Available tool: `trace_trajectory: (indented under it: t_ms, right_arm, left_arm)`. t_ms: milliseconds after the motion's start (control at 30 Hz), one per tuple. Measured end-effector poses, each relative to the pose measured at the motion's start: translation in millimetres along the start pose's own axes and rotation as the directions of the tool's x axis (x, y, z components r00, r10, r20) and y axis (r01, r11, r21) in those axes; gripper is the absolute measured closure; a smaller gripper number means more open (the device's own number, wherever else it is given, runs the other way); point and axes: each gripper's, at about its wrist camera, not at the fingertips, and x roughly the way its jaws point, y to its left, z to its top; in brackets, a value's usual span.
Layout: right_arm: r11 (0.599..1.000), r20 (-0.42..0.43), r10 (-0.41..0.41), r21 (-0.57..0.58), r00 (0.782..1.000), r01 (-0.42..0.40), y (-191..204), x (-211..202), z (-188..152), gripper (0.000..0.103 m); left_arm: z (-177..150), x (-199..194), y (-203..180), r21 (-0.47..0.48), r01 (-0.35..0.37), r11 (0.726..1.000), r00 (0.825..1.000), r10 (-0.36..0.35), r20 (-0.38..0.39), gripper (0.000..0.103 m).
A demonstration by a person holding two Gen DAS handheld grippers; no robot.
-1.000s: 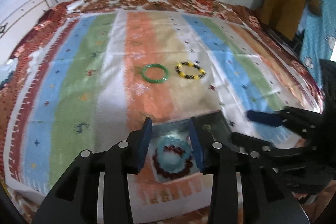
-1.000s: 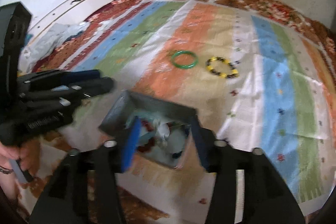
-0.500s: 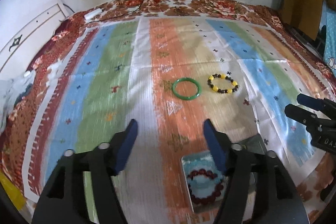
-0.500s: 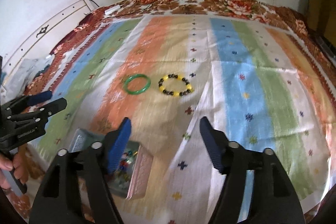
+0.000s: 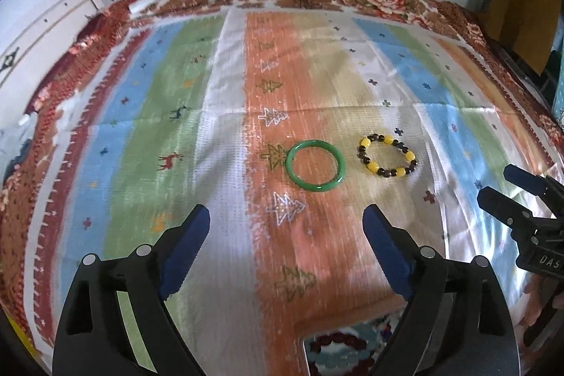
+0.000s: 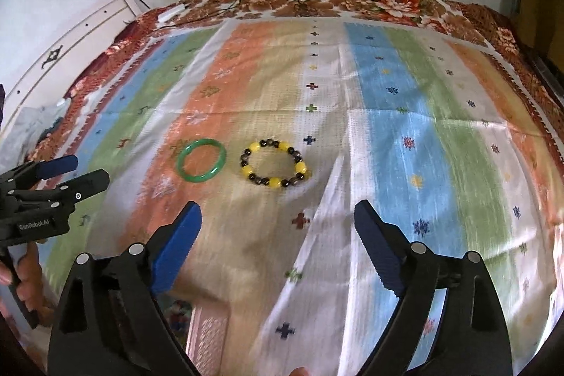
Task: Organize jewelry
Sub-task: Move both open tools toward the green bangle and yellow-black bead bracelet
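Left wrist view: the left gripper has its jaws opening, already wide, with nothing between them; the green bangle lies on the striped cloth just ahead of its fingertips, the yellow-and-black bead bracelet just beside it to the right. Close under this gripper sits the jewelry box holding a dark red bead bracelet. In the right wrist view the right gripper is likewise opening, wide and empty, both rings ahead of it, slightly left

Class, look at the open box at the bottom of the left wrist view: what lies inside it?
Inside the box lies a dark red beaded bracelet on a pale blue lining. The left gripper's finger and the picture's edge hide the rest.
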Motion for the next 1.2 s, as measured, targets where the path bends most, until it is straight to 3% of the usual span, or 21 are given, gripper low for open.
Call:
trace_trajectory:
  t_ms: [300, 600, 1200]
  right_arm:
    - [0.999, -0.049, -0.02, 0.05, 0.999, 0.022, -10.4, 33.1, 16.0, 0.01]
    - [0.997, -0.112, -0.004, 0.081, 0.994, 0.013, -14.8, 63.4, 27.1, 0.01]
    - [0.996, -0.134, -0.053, 0.061, 0.99, 0.061, -18.4, 94.1, 38.9, 0.01]
  left_arm:
    - [21.2, 44.4, 9.0, -0.011, 0.008, 1.0, 0.996, -0.009, -0.084, 0.014]
    - [33.0, 63.0, 11.8, -0.013, -0.014, 1.0, 0.996, 0.013, -0.092, 0.014]
    - [42.9, 106.8, 6.7, 0.009, 0.005, 1.0, 0.987, -0.003, -0.158, 0.014]
